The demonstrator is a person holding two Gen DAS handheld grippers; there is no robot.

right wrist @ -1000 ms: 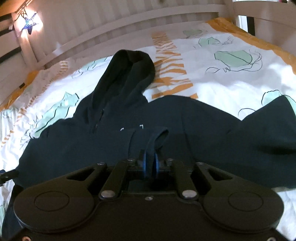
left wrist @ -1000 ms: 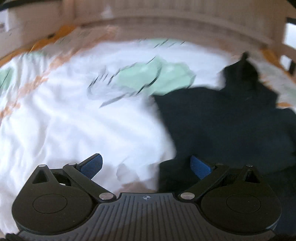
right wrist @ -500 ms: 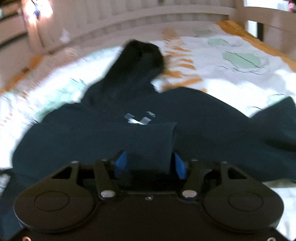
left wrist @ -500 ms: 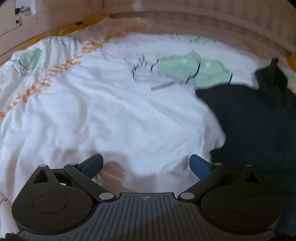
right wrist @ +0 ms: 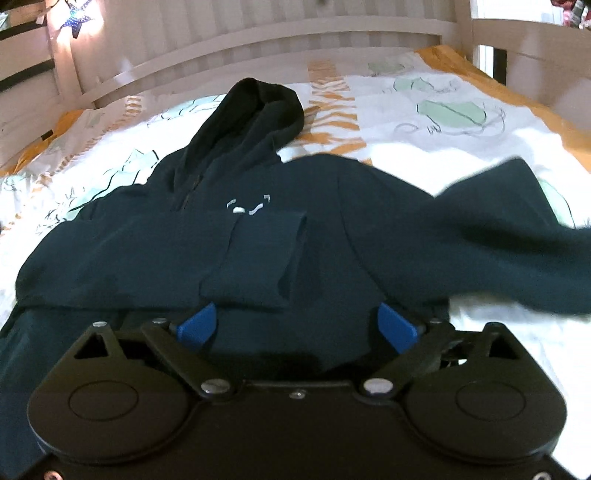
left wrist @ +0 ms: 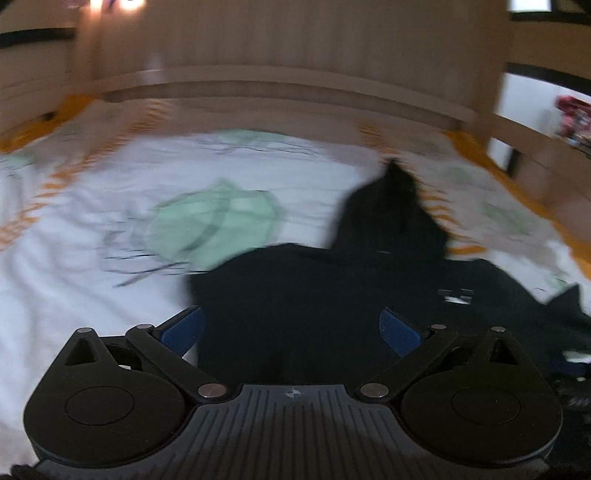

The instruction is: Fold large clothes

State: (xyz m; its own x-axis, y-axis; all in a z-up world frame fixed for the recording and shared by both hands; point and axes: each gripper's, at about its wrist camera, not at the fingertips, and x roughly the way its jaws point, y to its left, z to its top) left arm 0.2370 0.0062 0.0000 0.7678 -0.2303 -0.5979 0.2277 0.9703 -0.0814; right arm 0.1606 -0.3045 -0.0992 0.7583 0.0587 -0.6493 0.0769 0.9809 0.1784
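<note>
A dark navy hoodie [right wrist: 258, 206] lies face up on the bed, its hood [right wrist: 255, 107] pointing to the headboard. One sleeve cuff [right wrist: 255, 258] lies folded across the chest, just beyond my right gripper [right wrist: 297, 326]. That gripper's jaws are opening wide, and its blue pads touch no cloth. The other sleeve [right wrist: 498, 229] stretches out to the right. In the blurred left wrist view my left gripper [left wrist: 291, 330] stands open above the hoodie [left wrist: 332, 295] with nothing between its fingers.
The bed carries a white sheet [right wrist: 424, 147] printed with green leaves and orange stripes. A slatted wooden headboard [right wrist: 258, 33] runs along the far side, and a bed rail [right wrist: 532, 48] stands at the right. A star-shaped light [right wrist: 75, 22] glows at the upper left.
My right gripper went from shut on the sleeve cuff to wide open, and the cuff now lies flat on the chest. My left gripper swung from the bare sheet over to the hoodie.
</note>
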